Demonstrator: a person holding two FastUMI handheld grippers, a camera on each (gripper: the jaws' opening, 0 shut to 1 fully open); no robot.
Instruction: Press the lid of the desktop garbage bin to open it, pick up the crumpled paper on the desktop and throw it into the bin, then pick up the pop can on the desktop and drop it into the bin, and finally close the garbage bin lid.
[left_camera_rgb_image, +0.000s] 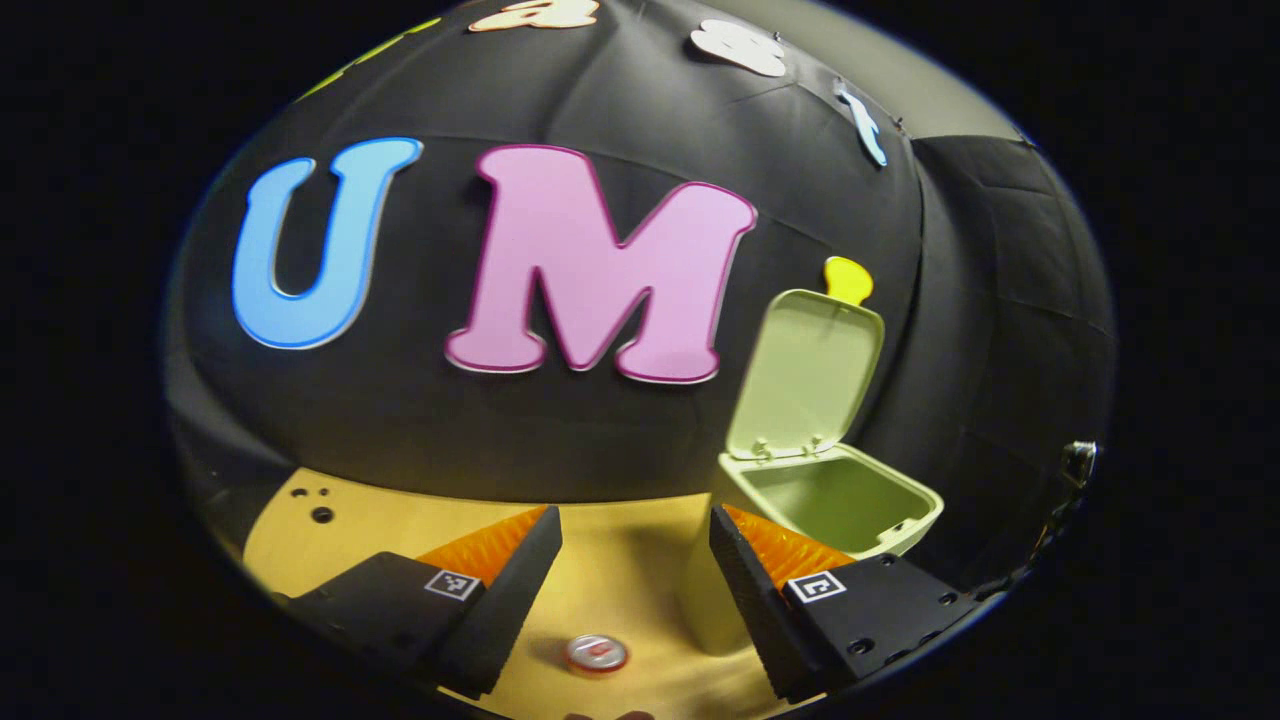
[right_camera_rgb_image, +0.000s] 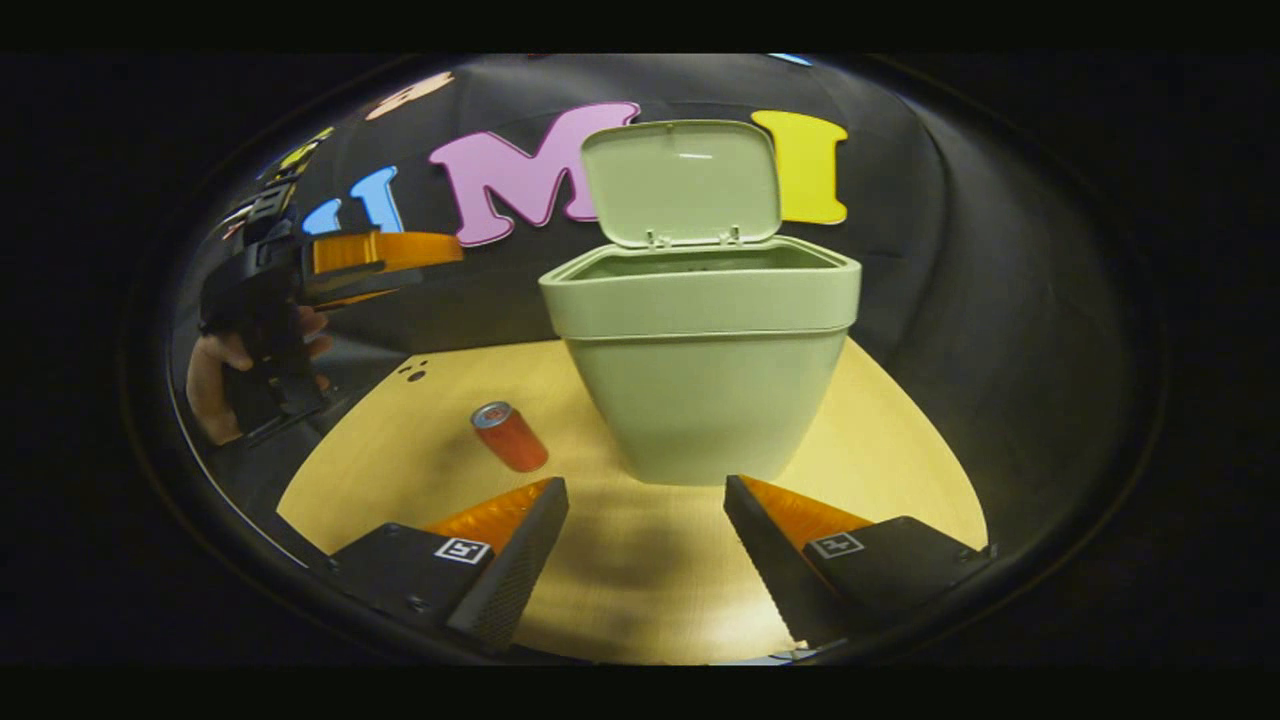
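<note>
The pale green garbage bin stands on the wooden desktop with its lid swung up. A red pop can stands upright to the bin's left. In the left gripper view the bin is at the right, its lid raised, and the can's top lies below and between the fingers. My left gripper hangs open above the can with nothing between its fingers. My right gripper is open in front of the bin, holding nothing. The left gripper appears high at the left, held by a hand.
Small dark holes mark the desktop's far left part. The black cloth wall stands close behind the bin and curves around the desktop's edge.
</note>
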